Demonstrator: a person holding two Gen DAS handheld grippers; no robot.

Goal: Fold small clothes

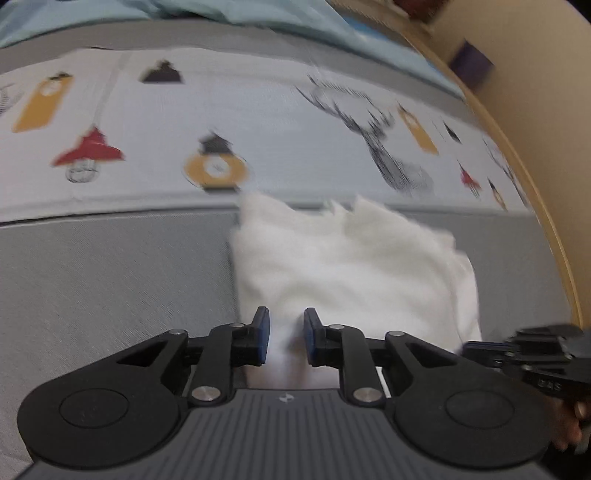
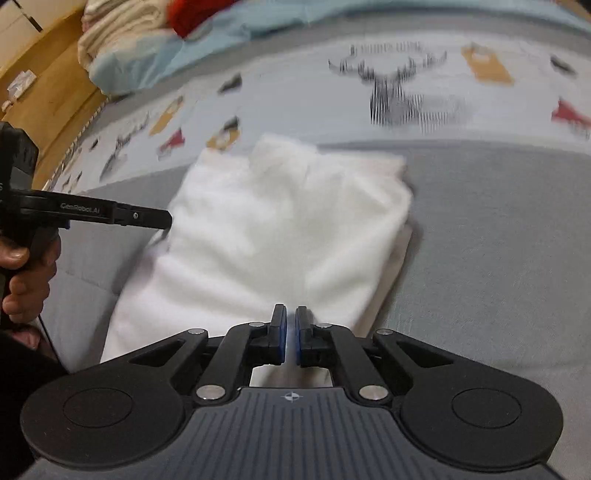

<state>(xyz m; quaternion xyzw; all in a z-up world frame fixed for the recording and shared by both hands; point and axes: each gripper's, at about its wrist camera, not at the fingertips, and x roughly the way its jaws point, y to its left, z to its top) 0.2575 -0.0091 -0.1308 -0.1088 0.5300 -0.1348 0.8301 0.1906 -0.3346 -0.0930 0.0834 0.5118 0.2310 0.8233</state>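
Both tongs (image 1: 286, 338) over white garment (image 1: 347, 266), grip unclear, blurry.

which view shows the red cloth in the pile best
The right wrist view: the red cloth lies top left beside cream folded cloths. The left wrist view shows nothing clearly identifiable as it.

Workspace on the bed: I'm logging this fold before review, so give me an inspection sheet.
Surface: grey bed cover with a printed strip beyond.
Job's things: white garment, partly folded, layers stacked.
Clutter: cream and red laundry pile on the light blue bedding at the far end.
Grippers: left gripper narrowly apart, white cloth between; right gripper nearly closed at the garment's near edge; grip unclear.
Cables: thin dark cord below the left hand.
Surroundings: wooden frame.
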